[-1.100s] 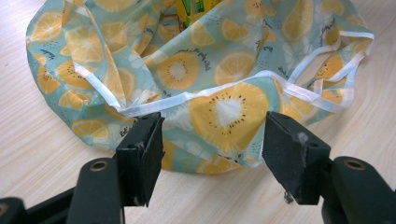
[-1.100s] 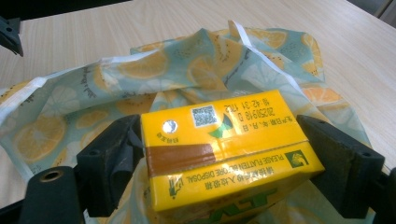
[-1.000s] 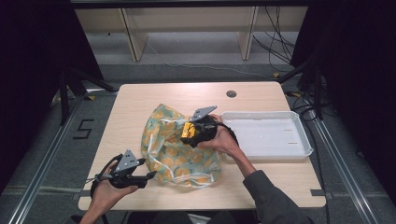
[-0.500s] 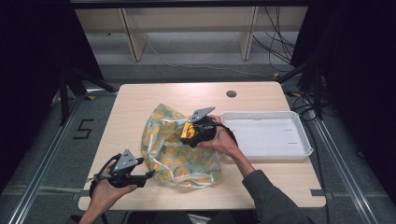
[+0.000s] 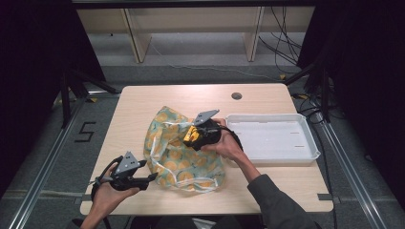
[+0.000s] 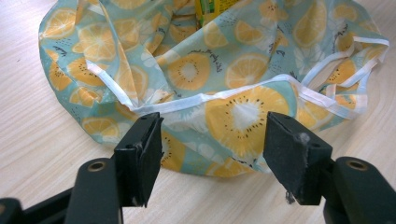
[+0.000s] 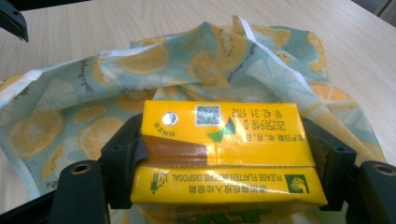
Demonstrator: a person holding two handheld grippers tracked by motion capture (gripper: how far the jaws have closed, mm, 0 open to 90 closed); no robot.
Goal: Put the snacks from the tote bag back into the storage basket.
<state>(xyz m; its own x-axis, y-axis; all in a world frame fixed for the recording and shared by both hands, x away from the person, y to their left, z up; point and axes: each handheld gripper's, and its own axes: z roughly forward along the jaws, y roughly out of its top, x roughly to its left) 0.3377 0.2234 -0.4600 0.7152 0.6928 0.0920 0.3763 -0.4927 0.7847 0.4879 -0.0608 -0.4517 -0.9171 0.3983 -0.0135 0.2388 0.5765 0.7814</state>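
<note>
The bag (image 5: pixel 184 152) is pale teal, printed all over with orange and yellow citrus slices, a few white blossoms and small dark specks, and edged with a white band that also forms its handles. The carton (image 7: pixel 224 154) is bright yellow, with a brown stripe along one side, green lettering and a green leaf mark, a small black-and-white square code and a silver foil dot. The tray (image 5: pixel 274 138) by the table's right edge is plain white. The table (image 5: pixel 143 102) is light wood with a fine grain and one dark round hole near its far edge. The fingers (image 6: pixel 140 154) are matt black.
</note>
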